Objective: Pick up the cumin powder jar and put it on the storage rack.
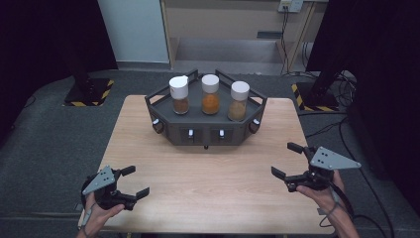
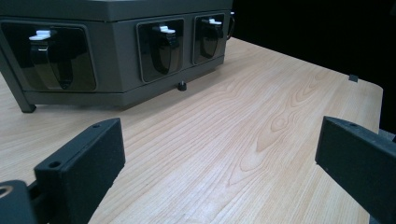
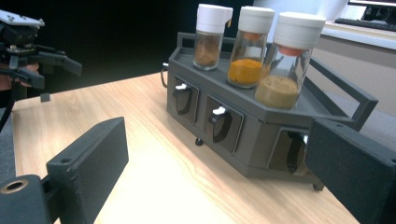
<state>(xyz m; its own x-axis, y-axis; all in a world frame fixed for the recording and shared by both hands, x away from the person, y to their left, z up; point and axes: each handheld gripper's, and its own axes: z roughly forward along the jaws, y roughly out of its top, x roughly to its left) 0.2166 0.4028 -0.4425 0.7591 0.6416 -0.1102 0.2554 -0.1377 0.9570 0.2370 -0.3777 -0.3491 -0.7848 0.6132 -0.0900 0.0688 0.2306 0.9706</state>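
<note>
**A:** What did the table look like?

**B:** A pale wooden table (image 1: pixel 208 173) with a smooth top and long wavy grain, knots showing in the left gripper view. Toward its far side stood a dark grey rack (image 1: pixel 205 126), angular, like half a hexagon, matte, with a thin rail round the tray on top. Its front faces had recessed windows, each with a black lever tipped in white (image 2: pixel 161 29).

**A:** And on the rack?

**B:** Three clear glass spice jars, cylindrical, with white ribbed caps. The left jar (image 1: pixel 180 95) held dark brown powder and its cap had a small flip lip. The middle jar (image 1: pixel 210 94) held bright orange powder. The right jar (image 1: pixel 238 101) held a tan, sandy powder. They stood upright in a row, close but apart.

**A:** Where were the grippers?

**B:** Both near the table's front edge, well apart from the rack and from each other. The left gripper (image 1: pixel 134 181) sat at the left front corner, its blocky black jaws spread wide with bare wood between them. The right gripper (image 1: pixel 287 159) hung at the right, a grey triangular plate on top, jaws likewise wide apart and holding nothing.

**A:** Anything touching the jars?

**B:** No, neither gripper touched them.
</note>
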